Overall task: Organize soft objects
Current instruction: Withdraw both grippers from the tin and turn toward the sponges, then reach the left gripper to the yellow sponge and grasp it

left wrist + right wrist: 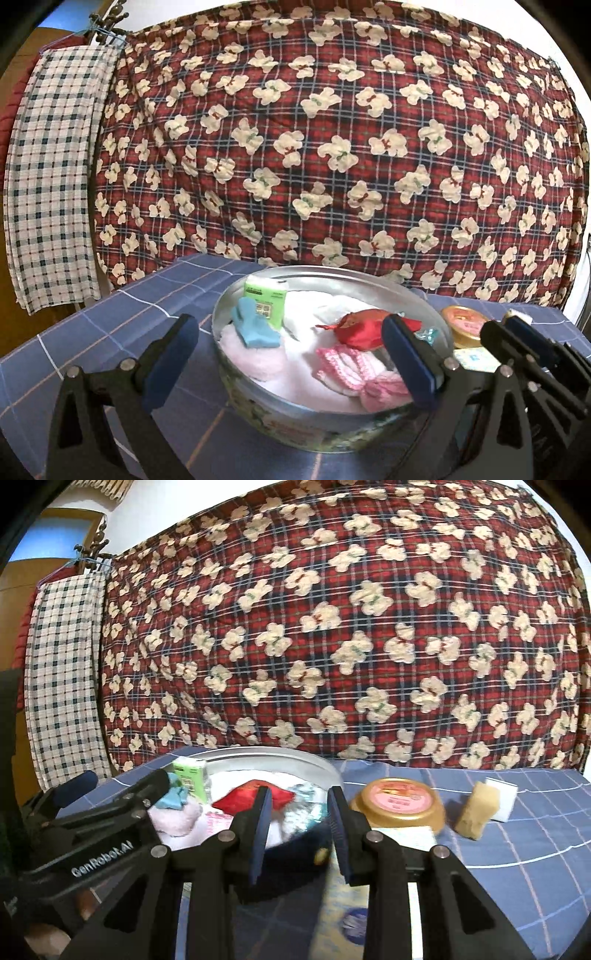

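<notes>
A round metal tin [258, 397] [325, 771] sits on the blue checked tablecloth. It holds a red satin pouch [360, 330] [240, 799], a blue sock [255, 328], a green tissue pack [266, 299] [192, 777], a pink knitted piece [354, 373], a pink fluffy piece [255, 356] and white cloth. My left gripper [291, 358] is open wide and empty, just in front of the tin. My right gripper [299, 830] is open and empty at the tin's right rim. A yellow sponge [476, 808] and a white sponge [502, 799] lie to the right.
A gold-lidded jar [400, 801] [465, 325] stands right of the tin, with a small white packet [474, 360] in front of it. A red plaid bear-print quilt [332, 147] hangs behind the table, and a checked cloth [51, 184] hangs at left.
</notes>
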Motion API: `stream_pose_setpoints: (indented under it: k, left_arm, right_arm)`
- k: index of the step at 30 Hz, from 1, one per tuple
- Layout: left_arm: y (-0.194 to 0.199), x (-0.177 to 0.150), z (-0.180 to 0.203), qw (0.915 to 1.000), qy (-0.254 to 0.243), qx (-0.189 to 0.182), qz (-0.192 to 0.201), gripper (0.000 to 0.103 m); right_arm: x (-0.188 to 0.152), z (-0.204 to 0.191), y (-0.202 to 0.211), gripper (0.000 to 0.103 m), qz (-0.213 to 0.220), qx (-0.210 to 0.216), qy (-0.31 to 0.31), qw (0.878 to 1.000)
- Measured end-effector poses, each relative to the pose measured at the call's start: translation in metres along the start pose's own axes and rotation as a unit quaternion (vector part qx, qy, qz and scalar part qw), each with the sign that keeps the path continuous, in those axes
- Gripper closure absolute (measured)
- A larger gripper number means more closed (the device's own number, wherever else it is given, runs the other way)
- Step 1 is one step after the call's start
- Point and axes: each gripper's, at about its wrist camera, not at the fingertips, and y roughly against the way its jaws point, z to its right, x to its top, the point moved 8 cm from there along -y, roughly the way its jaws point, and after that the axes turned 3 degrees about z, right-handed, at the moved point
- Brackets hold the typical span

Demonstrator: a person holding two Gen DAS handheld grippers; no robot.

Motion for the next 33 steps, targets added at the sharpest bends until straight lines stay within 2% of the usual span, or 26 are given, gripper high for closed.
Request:
stream_pose_setpoints:
  k: [8,15,21,25,33]
  left_arm:
    - [0.011,-0.005,0.04,0.9993,-0.016,-0.034,0.001,0.002]
    - [0.016,-0.012,0.086,0.9968,-0.031,-0.073,-0.008,0.002]
    - [0.019,-0.021,0.134,0.9916,-0.054,-0.115,-0.024,0.002]
    - [0.022,-0.026,0.162,0.9881,-0.059,-0.138,-0.033,0.002]
    - [0.022,-0.042,0.225,0.9793,-0.09,-0.169,-0.065,0.002]
  right_arm:
    - [-0.002,0.046,0.017,0.069,0.002,-0.034,-0.015,0.999]
    - [-0.007,0.102,0.025,0.069,-0.016,-0.069,-0.032,0.997]
    - [-0.009,0.15,0.036,0.069,-0.02,-0.112,-0.027,0.993]
    - [-0.007,0.17,0.039,0.069,-0.022,-0.126,-0.007,0.992]
    - [-0.013,0.227,0.029,0.069,-0.06,-0.152,0.006,0.986]
